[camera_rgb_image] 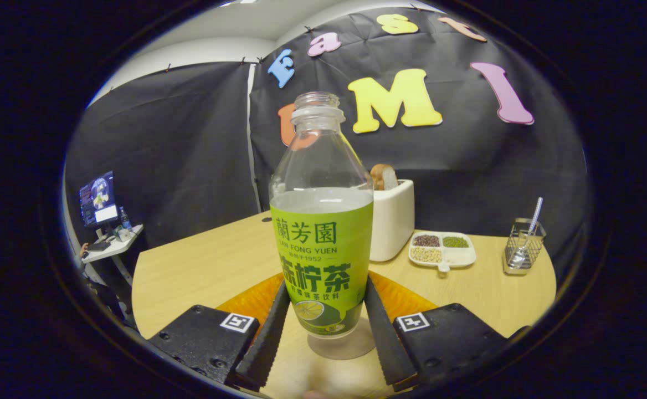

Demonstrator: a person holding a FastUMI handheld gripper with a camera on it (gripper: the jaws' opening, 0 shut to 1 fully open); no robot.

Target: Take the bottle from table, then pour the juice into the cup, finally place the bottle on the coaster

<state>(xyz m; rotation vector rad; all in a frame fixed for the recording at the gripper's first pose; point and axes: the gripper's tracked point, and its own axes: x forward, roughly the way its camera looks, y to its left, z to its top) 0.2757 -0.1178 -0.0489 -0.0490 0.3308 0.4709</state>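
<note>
gripper (323, 321) clamped on clear uncapped green-labelled plastic bottle (322, 244) | bottle upright between both fingers | round orange coaster (251, 302) just behind bottle | wooden table (201, 266) underneath

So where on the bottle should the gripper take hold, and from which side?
Low on the labelled body of the bottle, coming in level from the front, as the gripper does: a finger lies against each flank. The bottle stands upright, uncapped and holding liquid, and its straight lower walls suit flat fingers better than the tapering shoulder.
</note>
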